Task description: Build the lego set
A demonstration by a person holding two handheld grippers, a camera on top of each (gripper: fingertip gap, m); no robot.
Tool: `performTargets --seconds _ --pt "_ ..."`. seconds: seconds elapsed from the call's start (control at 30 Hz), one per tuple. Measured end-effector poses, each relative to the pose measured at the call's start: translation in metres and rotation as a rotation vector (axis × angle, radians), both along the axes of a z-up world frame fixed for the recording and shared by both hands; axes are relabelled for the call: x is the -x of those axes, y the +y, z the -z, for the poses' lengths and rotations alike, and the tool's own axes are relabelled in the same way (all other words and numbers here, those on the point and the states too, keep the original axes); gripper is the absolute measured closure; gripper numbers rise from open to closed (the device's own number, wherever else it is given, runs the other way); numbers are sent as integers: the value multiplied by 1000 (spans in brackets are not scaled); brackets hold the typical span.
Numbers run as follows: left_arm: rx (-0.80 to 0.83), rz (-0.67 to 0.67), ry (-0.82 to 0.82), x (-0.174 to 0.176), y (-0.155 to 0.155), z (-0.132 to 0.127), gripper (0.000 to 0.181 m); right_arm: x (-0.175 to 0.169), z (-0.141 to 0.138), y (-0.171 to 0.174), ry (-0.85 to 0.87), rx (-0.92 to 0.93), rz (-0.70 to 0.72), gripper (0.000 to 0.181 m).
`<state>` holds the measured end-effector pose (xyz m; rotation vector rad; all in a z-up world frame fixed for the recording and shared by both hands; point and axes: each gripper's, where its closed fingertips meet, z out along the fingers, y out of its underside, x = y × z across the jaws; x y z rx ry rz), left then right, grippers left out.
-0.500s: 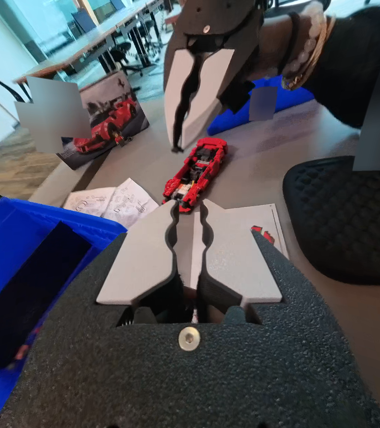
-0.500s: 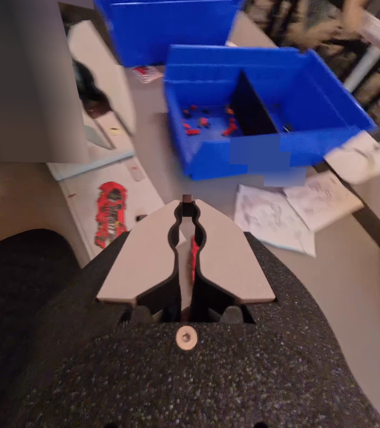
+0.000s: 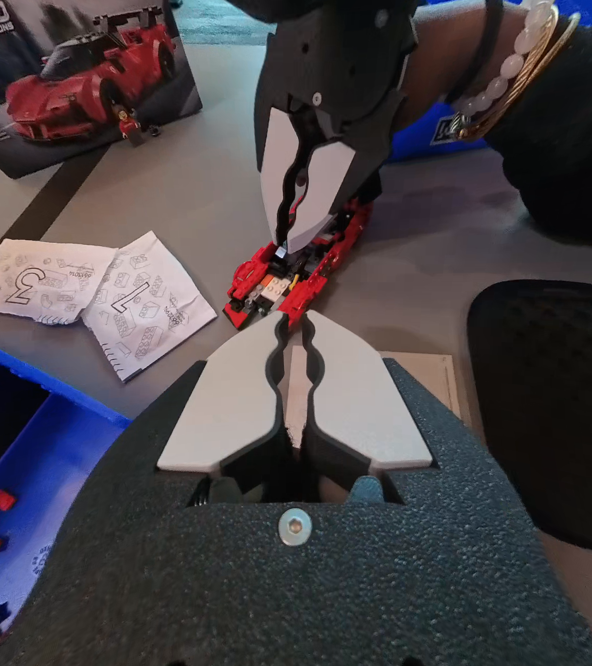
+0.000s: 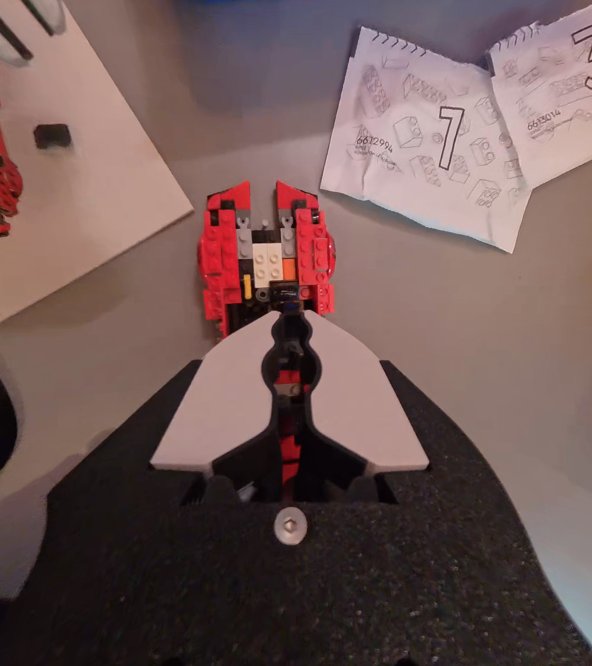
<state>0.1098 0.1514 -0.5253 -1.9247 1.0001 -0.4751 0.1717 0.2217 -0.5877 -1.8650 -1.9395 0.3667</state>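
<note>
The right gripper (image 3: 282,245) stands tip-down over the middle of the car (image 3: 287,277), its fingers pinching a small dark piece (image 3: 281,251) at the cockpit. From its own camera the piece (image 4: 289,307) shows only as a dark blur at the tips, and the rear half of the car (image 4: 265,252) is covered by the gripper, seen only through the slot between the fingers. Whether the piece already touches the car is hard to tell.

The left gripper (image 3: 292,317) hovers low just before the car's nose, fingers drawn close with a narrow gap and nothing between them.

The car lies on the grey bench (image 3: 164,201). Two paper bags (image 3: 89,288) lie flat to one side of it, near but apart, with bare bench between. A booklet (image 4: 63,173) lies on the other side, a black piece (image 4: 51,136) on its page, blurred. The box (image 3: 71,79) is cut off at the frame's top, a minifigure (image 3: 128,122) before it. A blue bin (image 3: 35,504) with red pieces (image 3: 0,501) is cut off at the lower corner. A black pad (image 3: 554,396) lies near the car, partly out of frame.
</note>
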Motion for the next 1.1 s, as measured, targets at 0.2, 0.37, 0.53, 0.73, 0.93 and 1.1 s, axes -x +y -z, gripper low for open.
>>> performTargets --seconds 0.2,0.37,0.53,0.73,0.93,1.1 --pt "-16 2 11 9 1 13 175 4 2 7 29 -31 12 173" --pt "2 14 14 6 3 22 175 6 0 7 56 -64 19 174" --pt "3 26 4 2 3 24 175 8 0 10 52 -96 20 174" --pt "5 41 11 1 1 27 175 9 1 10 41 -126 20 174" --pt "5 47 15 -1 -1 29 175 11 2 10 25 -142 15 173" --pt "2 52 9 -1 -2 27 175 12 2 10 19 -146 15 173"
